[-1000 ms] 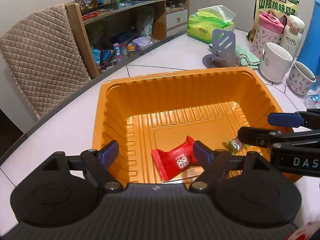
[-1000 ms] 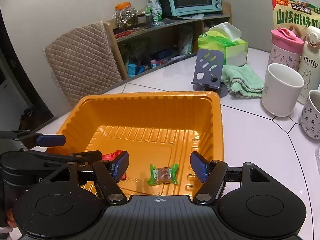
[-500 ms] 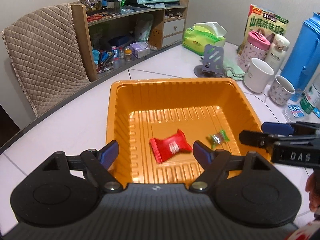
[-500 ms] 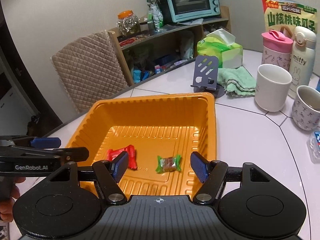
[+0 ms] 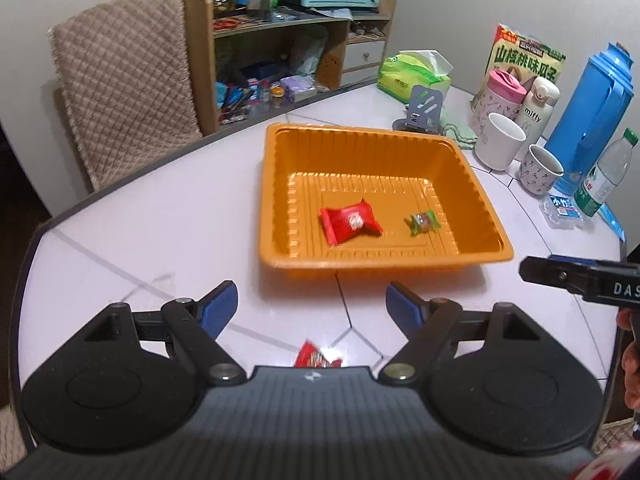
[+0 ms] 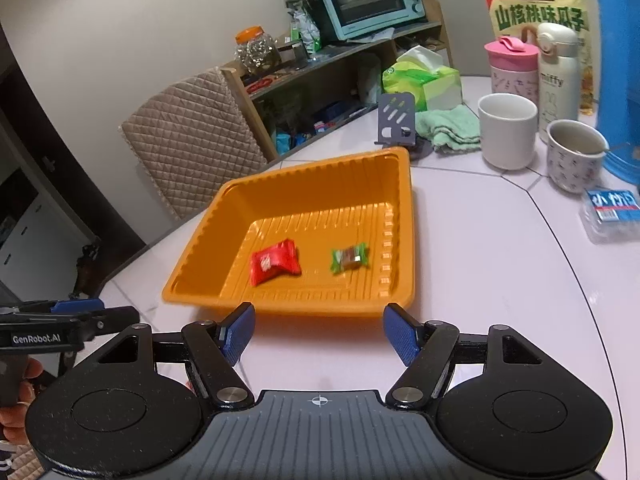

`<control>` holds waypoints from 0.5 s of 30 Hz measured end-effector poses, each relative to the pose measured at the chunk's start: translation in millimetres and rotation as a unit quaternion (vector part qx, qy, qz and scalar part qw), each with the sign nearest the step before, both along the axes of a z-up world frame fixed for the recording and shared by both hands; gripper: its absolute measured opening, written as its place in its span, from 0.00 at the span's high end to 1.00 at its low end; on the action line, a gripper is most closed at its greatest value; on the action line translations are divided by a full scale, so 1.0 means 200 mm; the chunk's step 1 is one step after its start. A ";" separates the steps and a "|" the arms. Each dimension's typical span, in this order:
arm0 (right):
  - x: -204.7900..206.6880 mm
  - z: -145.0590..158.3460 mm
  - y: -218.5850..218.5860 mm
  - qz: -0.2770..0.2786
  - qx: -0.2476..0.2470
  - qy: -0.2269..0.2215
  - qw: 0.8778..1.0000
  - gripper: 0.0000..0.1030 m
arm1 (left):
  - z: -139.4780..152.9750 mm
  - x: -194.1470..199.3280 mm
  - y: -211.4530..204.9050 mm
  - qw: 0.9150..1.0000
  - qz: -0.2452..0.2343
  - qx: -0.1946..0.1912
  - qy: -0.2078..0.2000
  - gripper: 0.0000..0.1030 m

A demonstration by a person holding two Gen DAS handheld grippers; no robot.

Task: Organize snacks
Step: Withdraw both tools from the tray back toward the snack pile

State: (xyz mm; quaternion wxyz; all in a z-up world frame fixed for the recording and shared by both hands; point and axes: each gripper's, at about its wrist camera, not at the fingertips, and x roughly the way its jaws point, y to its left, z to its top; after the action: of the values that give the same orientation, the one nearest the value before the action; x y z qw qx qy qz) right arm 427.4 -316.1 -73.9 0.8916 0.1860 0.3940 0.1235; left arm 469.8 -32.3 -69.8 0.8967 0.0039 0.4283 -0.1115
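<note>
Holding two snacks: orange tray [image 5: 276, 200]; third outside.

An orange ribbed tray [image 5: 280, 184] sits flat on the surface, just beyond the tips of both tongs. On its floor lie a red wrapped snack [image 5: 350, 222] and, apart to its right, a small green-ended candy [image 5: 423, 222]. Another red wrapper [image 5: 316, 357] lies on the surface between the left tongs [image 5: 311, 307], nearly hidden under them.
</note>
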 end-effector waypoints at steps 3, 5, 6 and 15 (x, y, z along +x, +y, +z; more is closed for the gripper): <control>-0.11 0.03 0.01 0.002 -0.006 -0.004 1.000 0.31 | 0.03 -0.10 0.04 1.000 0.011 0.004 -0.003 0.23; -0.19 0.05 0.02 0.004 -0.015 -0.009 1.000 0.31 | 0.05 -0.18 0.06 1.000 0.016 0.008 -0.007 0.23; -0.23 0.06 0.03 0.008 -0.020 -0.010 1.000 0.31 | 0.05 -0.22 0.06 1.000 0.019 0.009 -0.008 0.23; -0.54 0.09 0.11 0.018 -0.034 -0.002 0.999 0.31 | 0.07 -0.54 0.12 1.000 0.031 0.003 0.001 0.23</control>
State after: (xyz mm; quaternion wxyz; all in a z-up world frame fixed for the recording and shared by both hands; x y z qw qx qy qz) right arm 320.3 -293.2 -56.6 0.8961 0.1477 0.3991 0.1263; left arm 362.8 -8.4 -55.0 0.8995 -0.0070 0.4290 -0.0822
